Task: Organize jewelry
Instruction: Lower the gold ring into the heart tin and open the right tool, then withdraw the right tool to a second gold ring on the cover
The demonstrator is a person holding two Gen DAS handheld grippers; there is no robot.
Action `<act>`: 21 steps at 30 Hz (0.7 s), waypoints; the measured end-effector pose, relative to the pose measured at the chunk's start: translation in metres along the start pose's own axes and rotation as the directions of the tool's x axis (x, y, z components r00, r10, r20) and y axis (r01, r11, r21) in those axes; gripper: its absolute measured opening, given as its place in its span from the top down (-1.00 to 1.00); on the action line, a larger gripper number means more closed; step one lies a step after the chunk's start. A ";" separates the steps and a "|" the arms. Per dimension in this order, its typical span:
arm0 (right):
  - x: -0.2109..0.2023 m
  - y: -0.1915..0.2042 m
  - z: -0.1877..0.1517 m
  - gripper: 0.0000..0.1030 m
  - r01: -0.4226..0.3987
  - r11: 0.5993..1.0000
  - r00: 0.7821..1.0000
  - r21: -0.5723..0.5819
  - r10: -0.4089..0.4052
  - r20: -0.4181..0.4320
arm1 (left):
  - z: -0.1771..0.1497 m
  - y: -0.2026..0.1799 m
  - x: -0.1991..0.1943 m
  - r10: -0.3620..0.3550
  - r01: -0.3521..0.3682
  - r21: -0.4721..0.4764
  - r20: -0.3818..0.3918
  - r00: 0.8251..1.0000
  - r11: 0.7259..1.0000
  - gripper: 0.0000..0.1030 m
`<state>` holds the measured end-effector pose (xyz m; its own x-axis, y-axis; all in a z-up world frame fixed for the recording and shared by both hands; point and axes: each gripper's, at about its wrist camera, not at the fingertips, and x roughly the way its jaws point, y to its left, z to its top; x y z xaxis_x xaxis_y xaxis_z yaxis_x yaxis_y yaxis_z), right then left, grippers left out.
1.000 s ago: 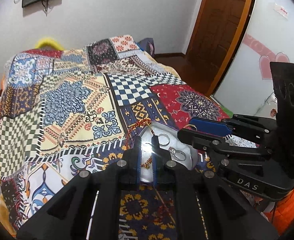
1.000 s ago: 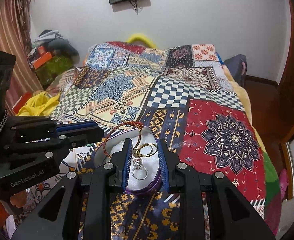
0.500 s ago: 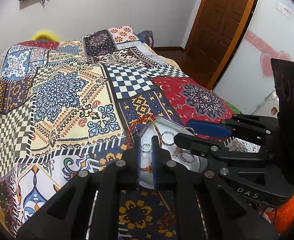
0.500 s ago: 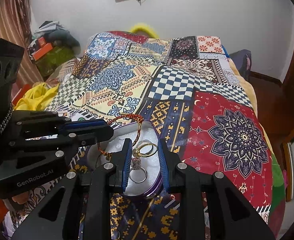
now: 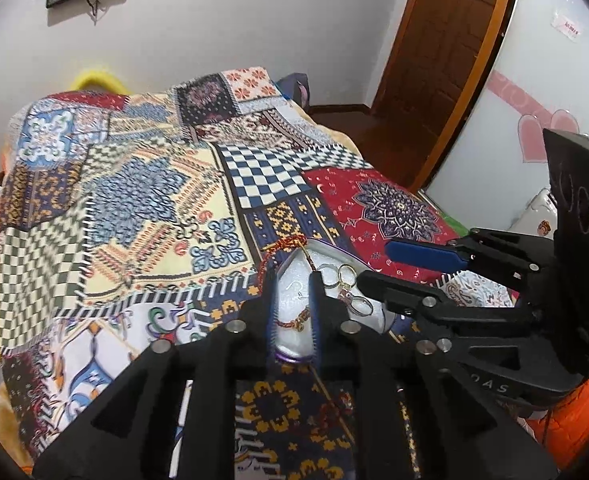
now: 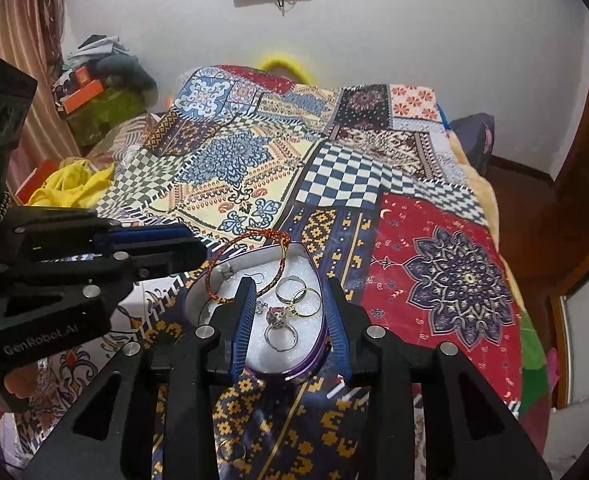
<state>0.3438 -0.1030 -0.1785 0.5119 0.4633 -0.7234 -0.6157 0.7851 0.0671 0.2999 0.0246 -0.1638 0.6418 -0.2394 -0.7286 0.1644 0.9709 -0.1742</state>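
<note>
L tool (image 5: 293, 304) opening over tray (image 5: 290, 286), red bracelet (image 5: 294, 322) between, R tool (image 5: 374, 266) beside

Big bed (image 6: 434, 240), covered by patchwork quilt (image 6: 234, 168) with many colours. Small heart-shaped tin (image 6: 294, 368), purple rim, white inside, sits on quilt near close edge. One loose ring (image 6: 230, 450) lies on quilt just in front of tin.

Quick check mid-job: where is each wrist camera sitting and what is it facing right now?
Left wrist: behind the left gripper, angled down at the purple tin on the patchwork bedspread; its jaws are opening, nothing gripped; right gripper enters from the right.
Right wrist: behind the right gripper, over the same purple tin; its jaws are opening around the rings, untouched.
Shared: purple tin, red cord bracelet, bedspread.
</note>
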 end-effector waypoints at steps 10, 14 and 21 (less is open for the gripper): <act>-0.038 0.005 -0.008 0.35 0.011 1.000 0.999 0.026 -0.012 0.048 | -0.011 -0.008 -0.046 0.030 -0.030 0.006 0.040 0.999 1.000 0.41; -0.045 0.009 -0.019 0.35 0.009 0.999 0.999 0.033 -0.011 0.043 | -0.019 -0.011 -0.057 0.031 -0.032 0.005 0.037 0.999 0.999 0.38; -0.034 0.013 -0.042 0.35 0.003 0.999 1.000 0.046 -0.002 -0.021 | -0.040 -0.014 -0.057 0.030 -0.030 0.015 -0.010 0.999 0.999 0.32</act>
<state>0.2932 -0.1264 -0.1820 0.5007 0.4529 -0.7377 -0.5859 0.8046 0.0962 0.2310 0.0246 -0.1467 0.6387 -0.2098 -0.7403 0.1564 0.9774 -0.1421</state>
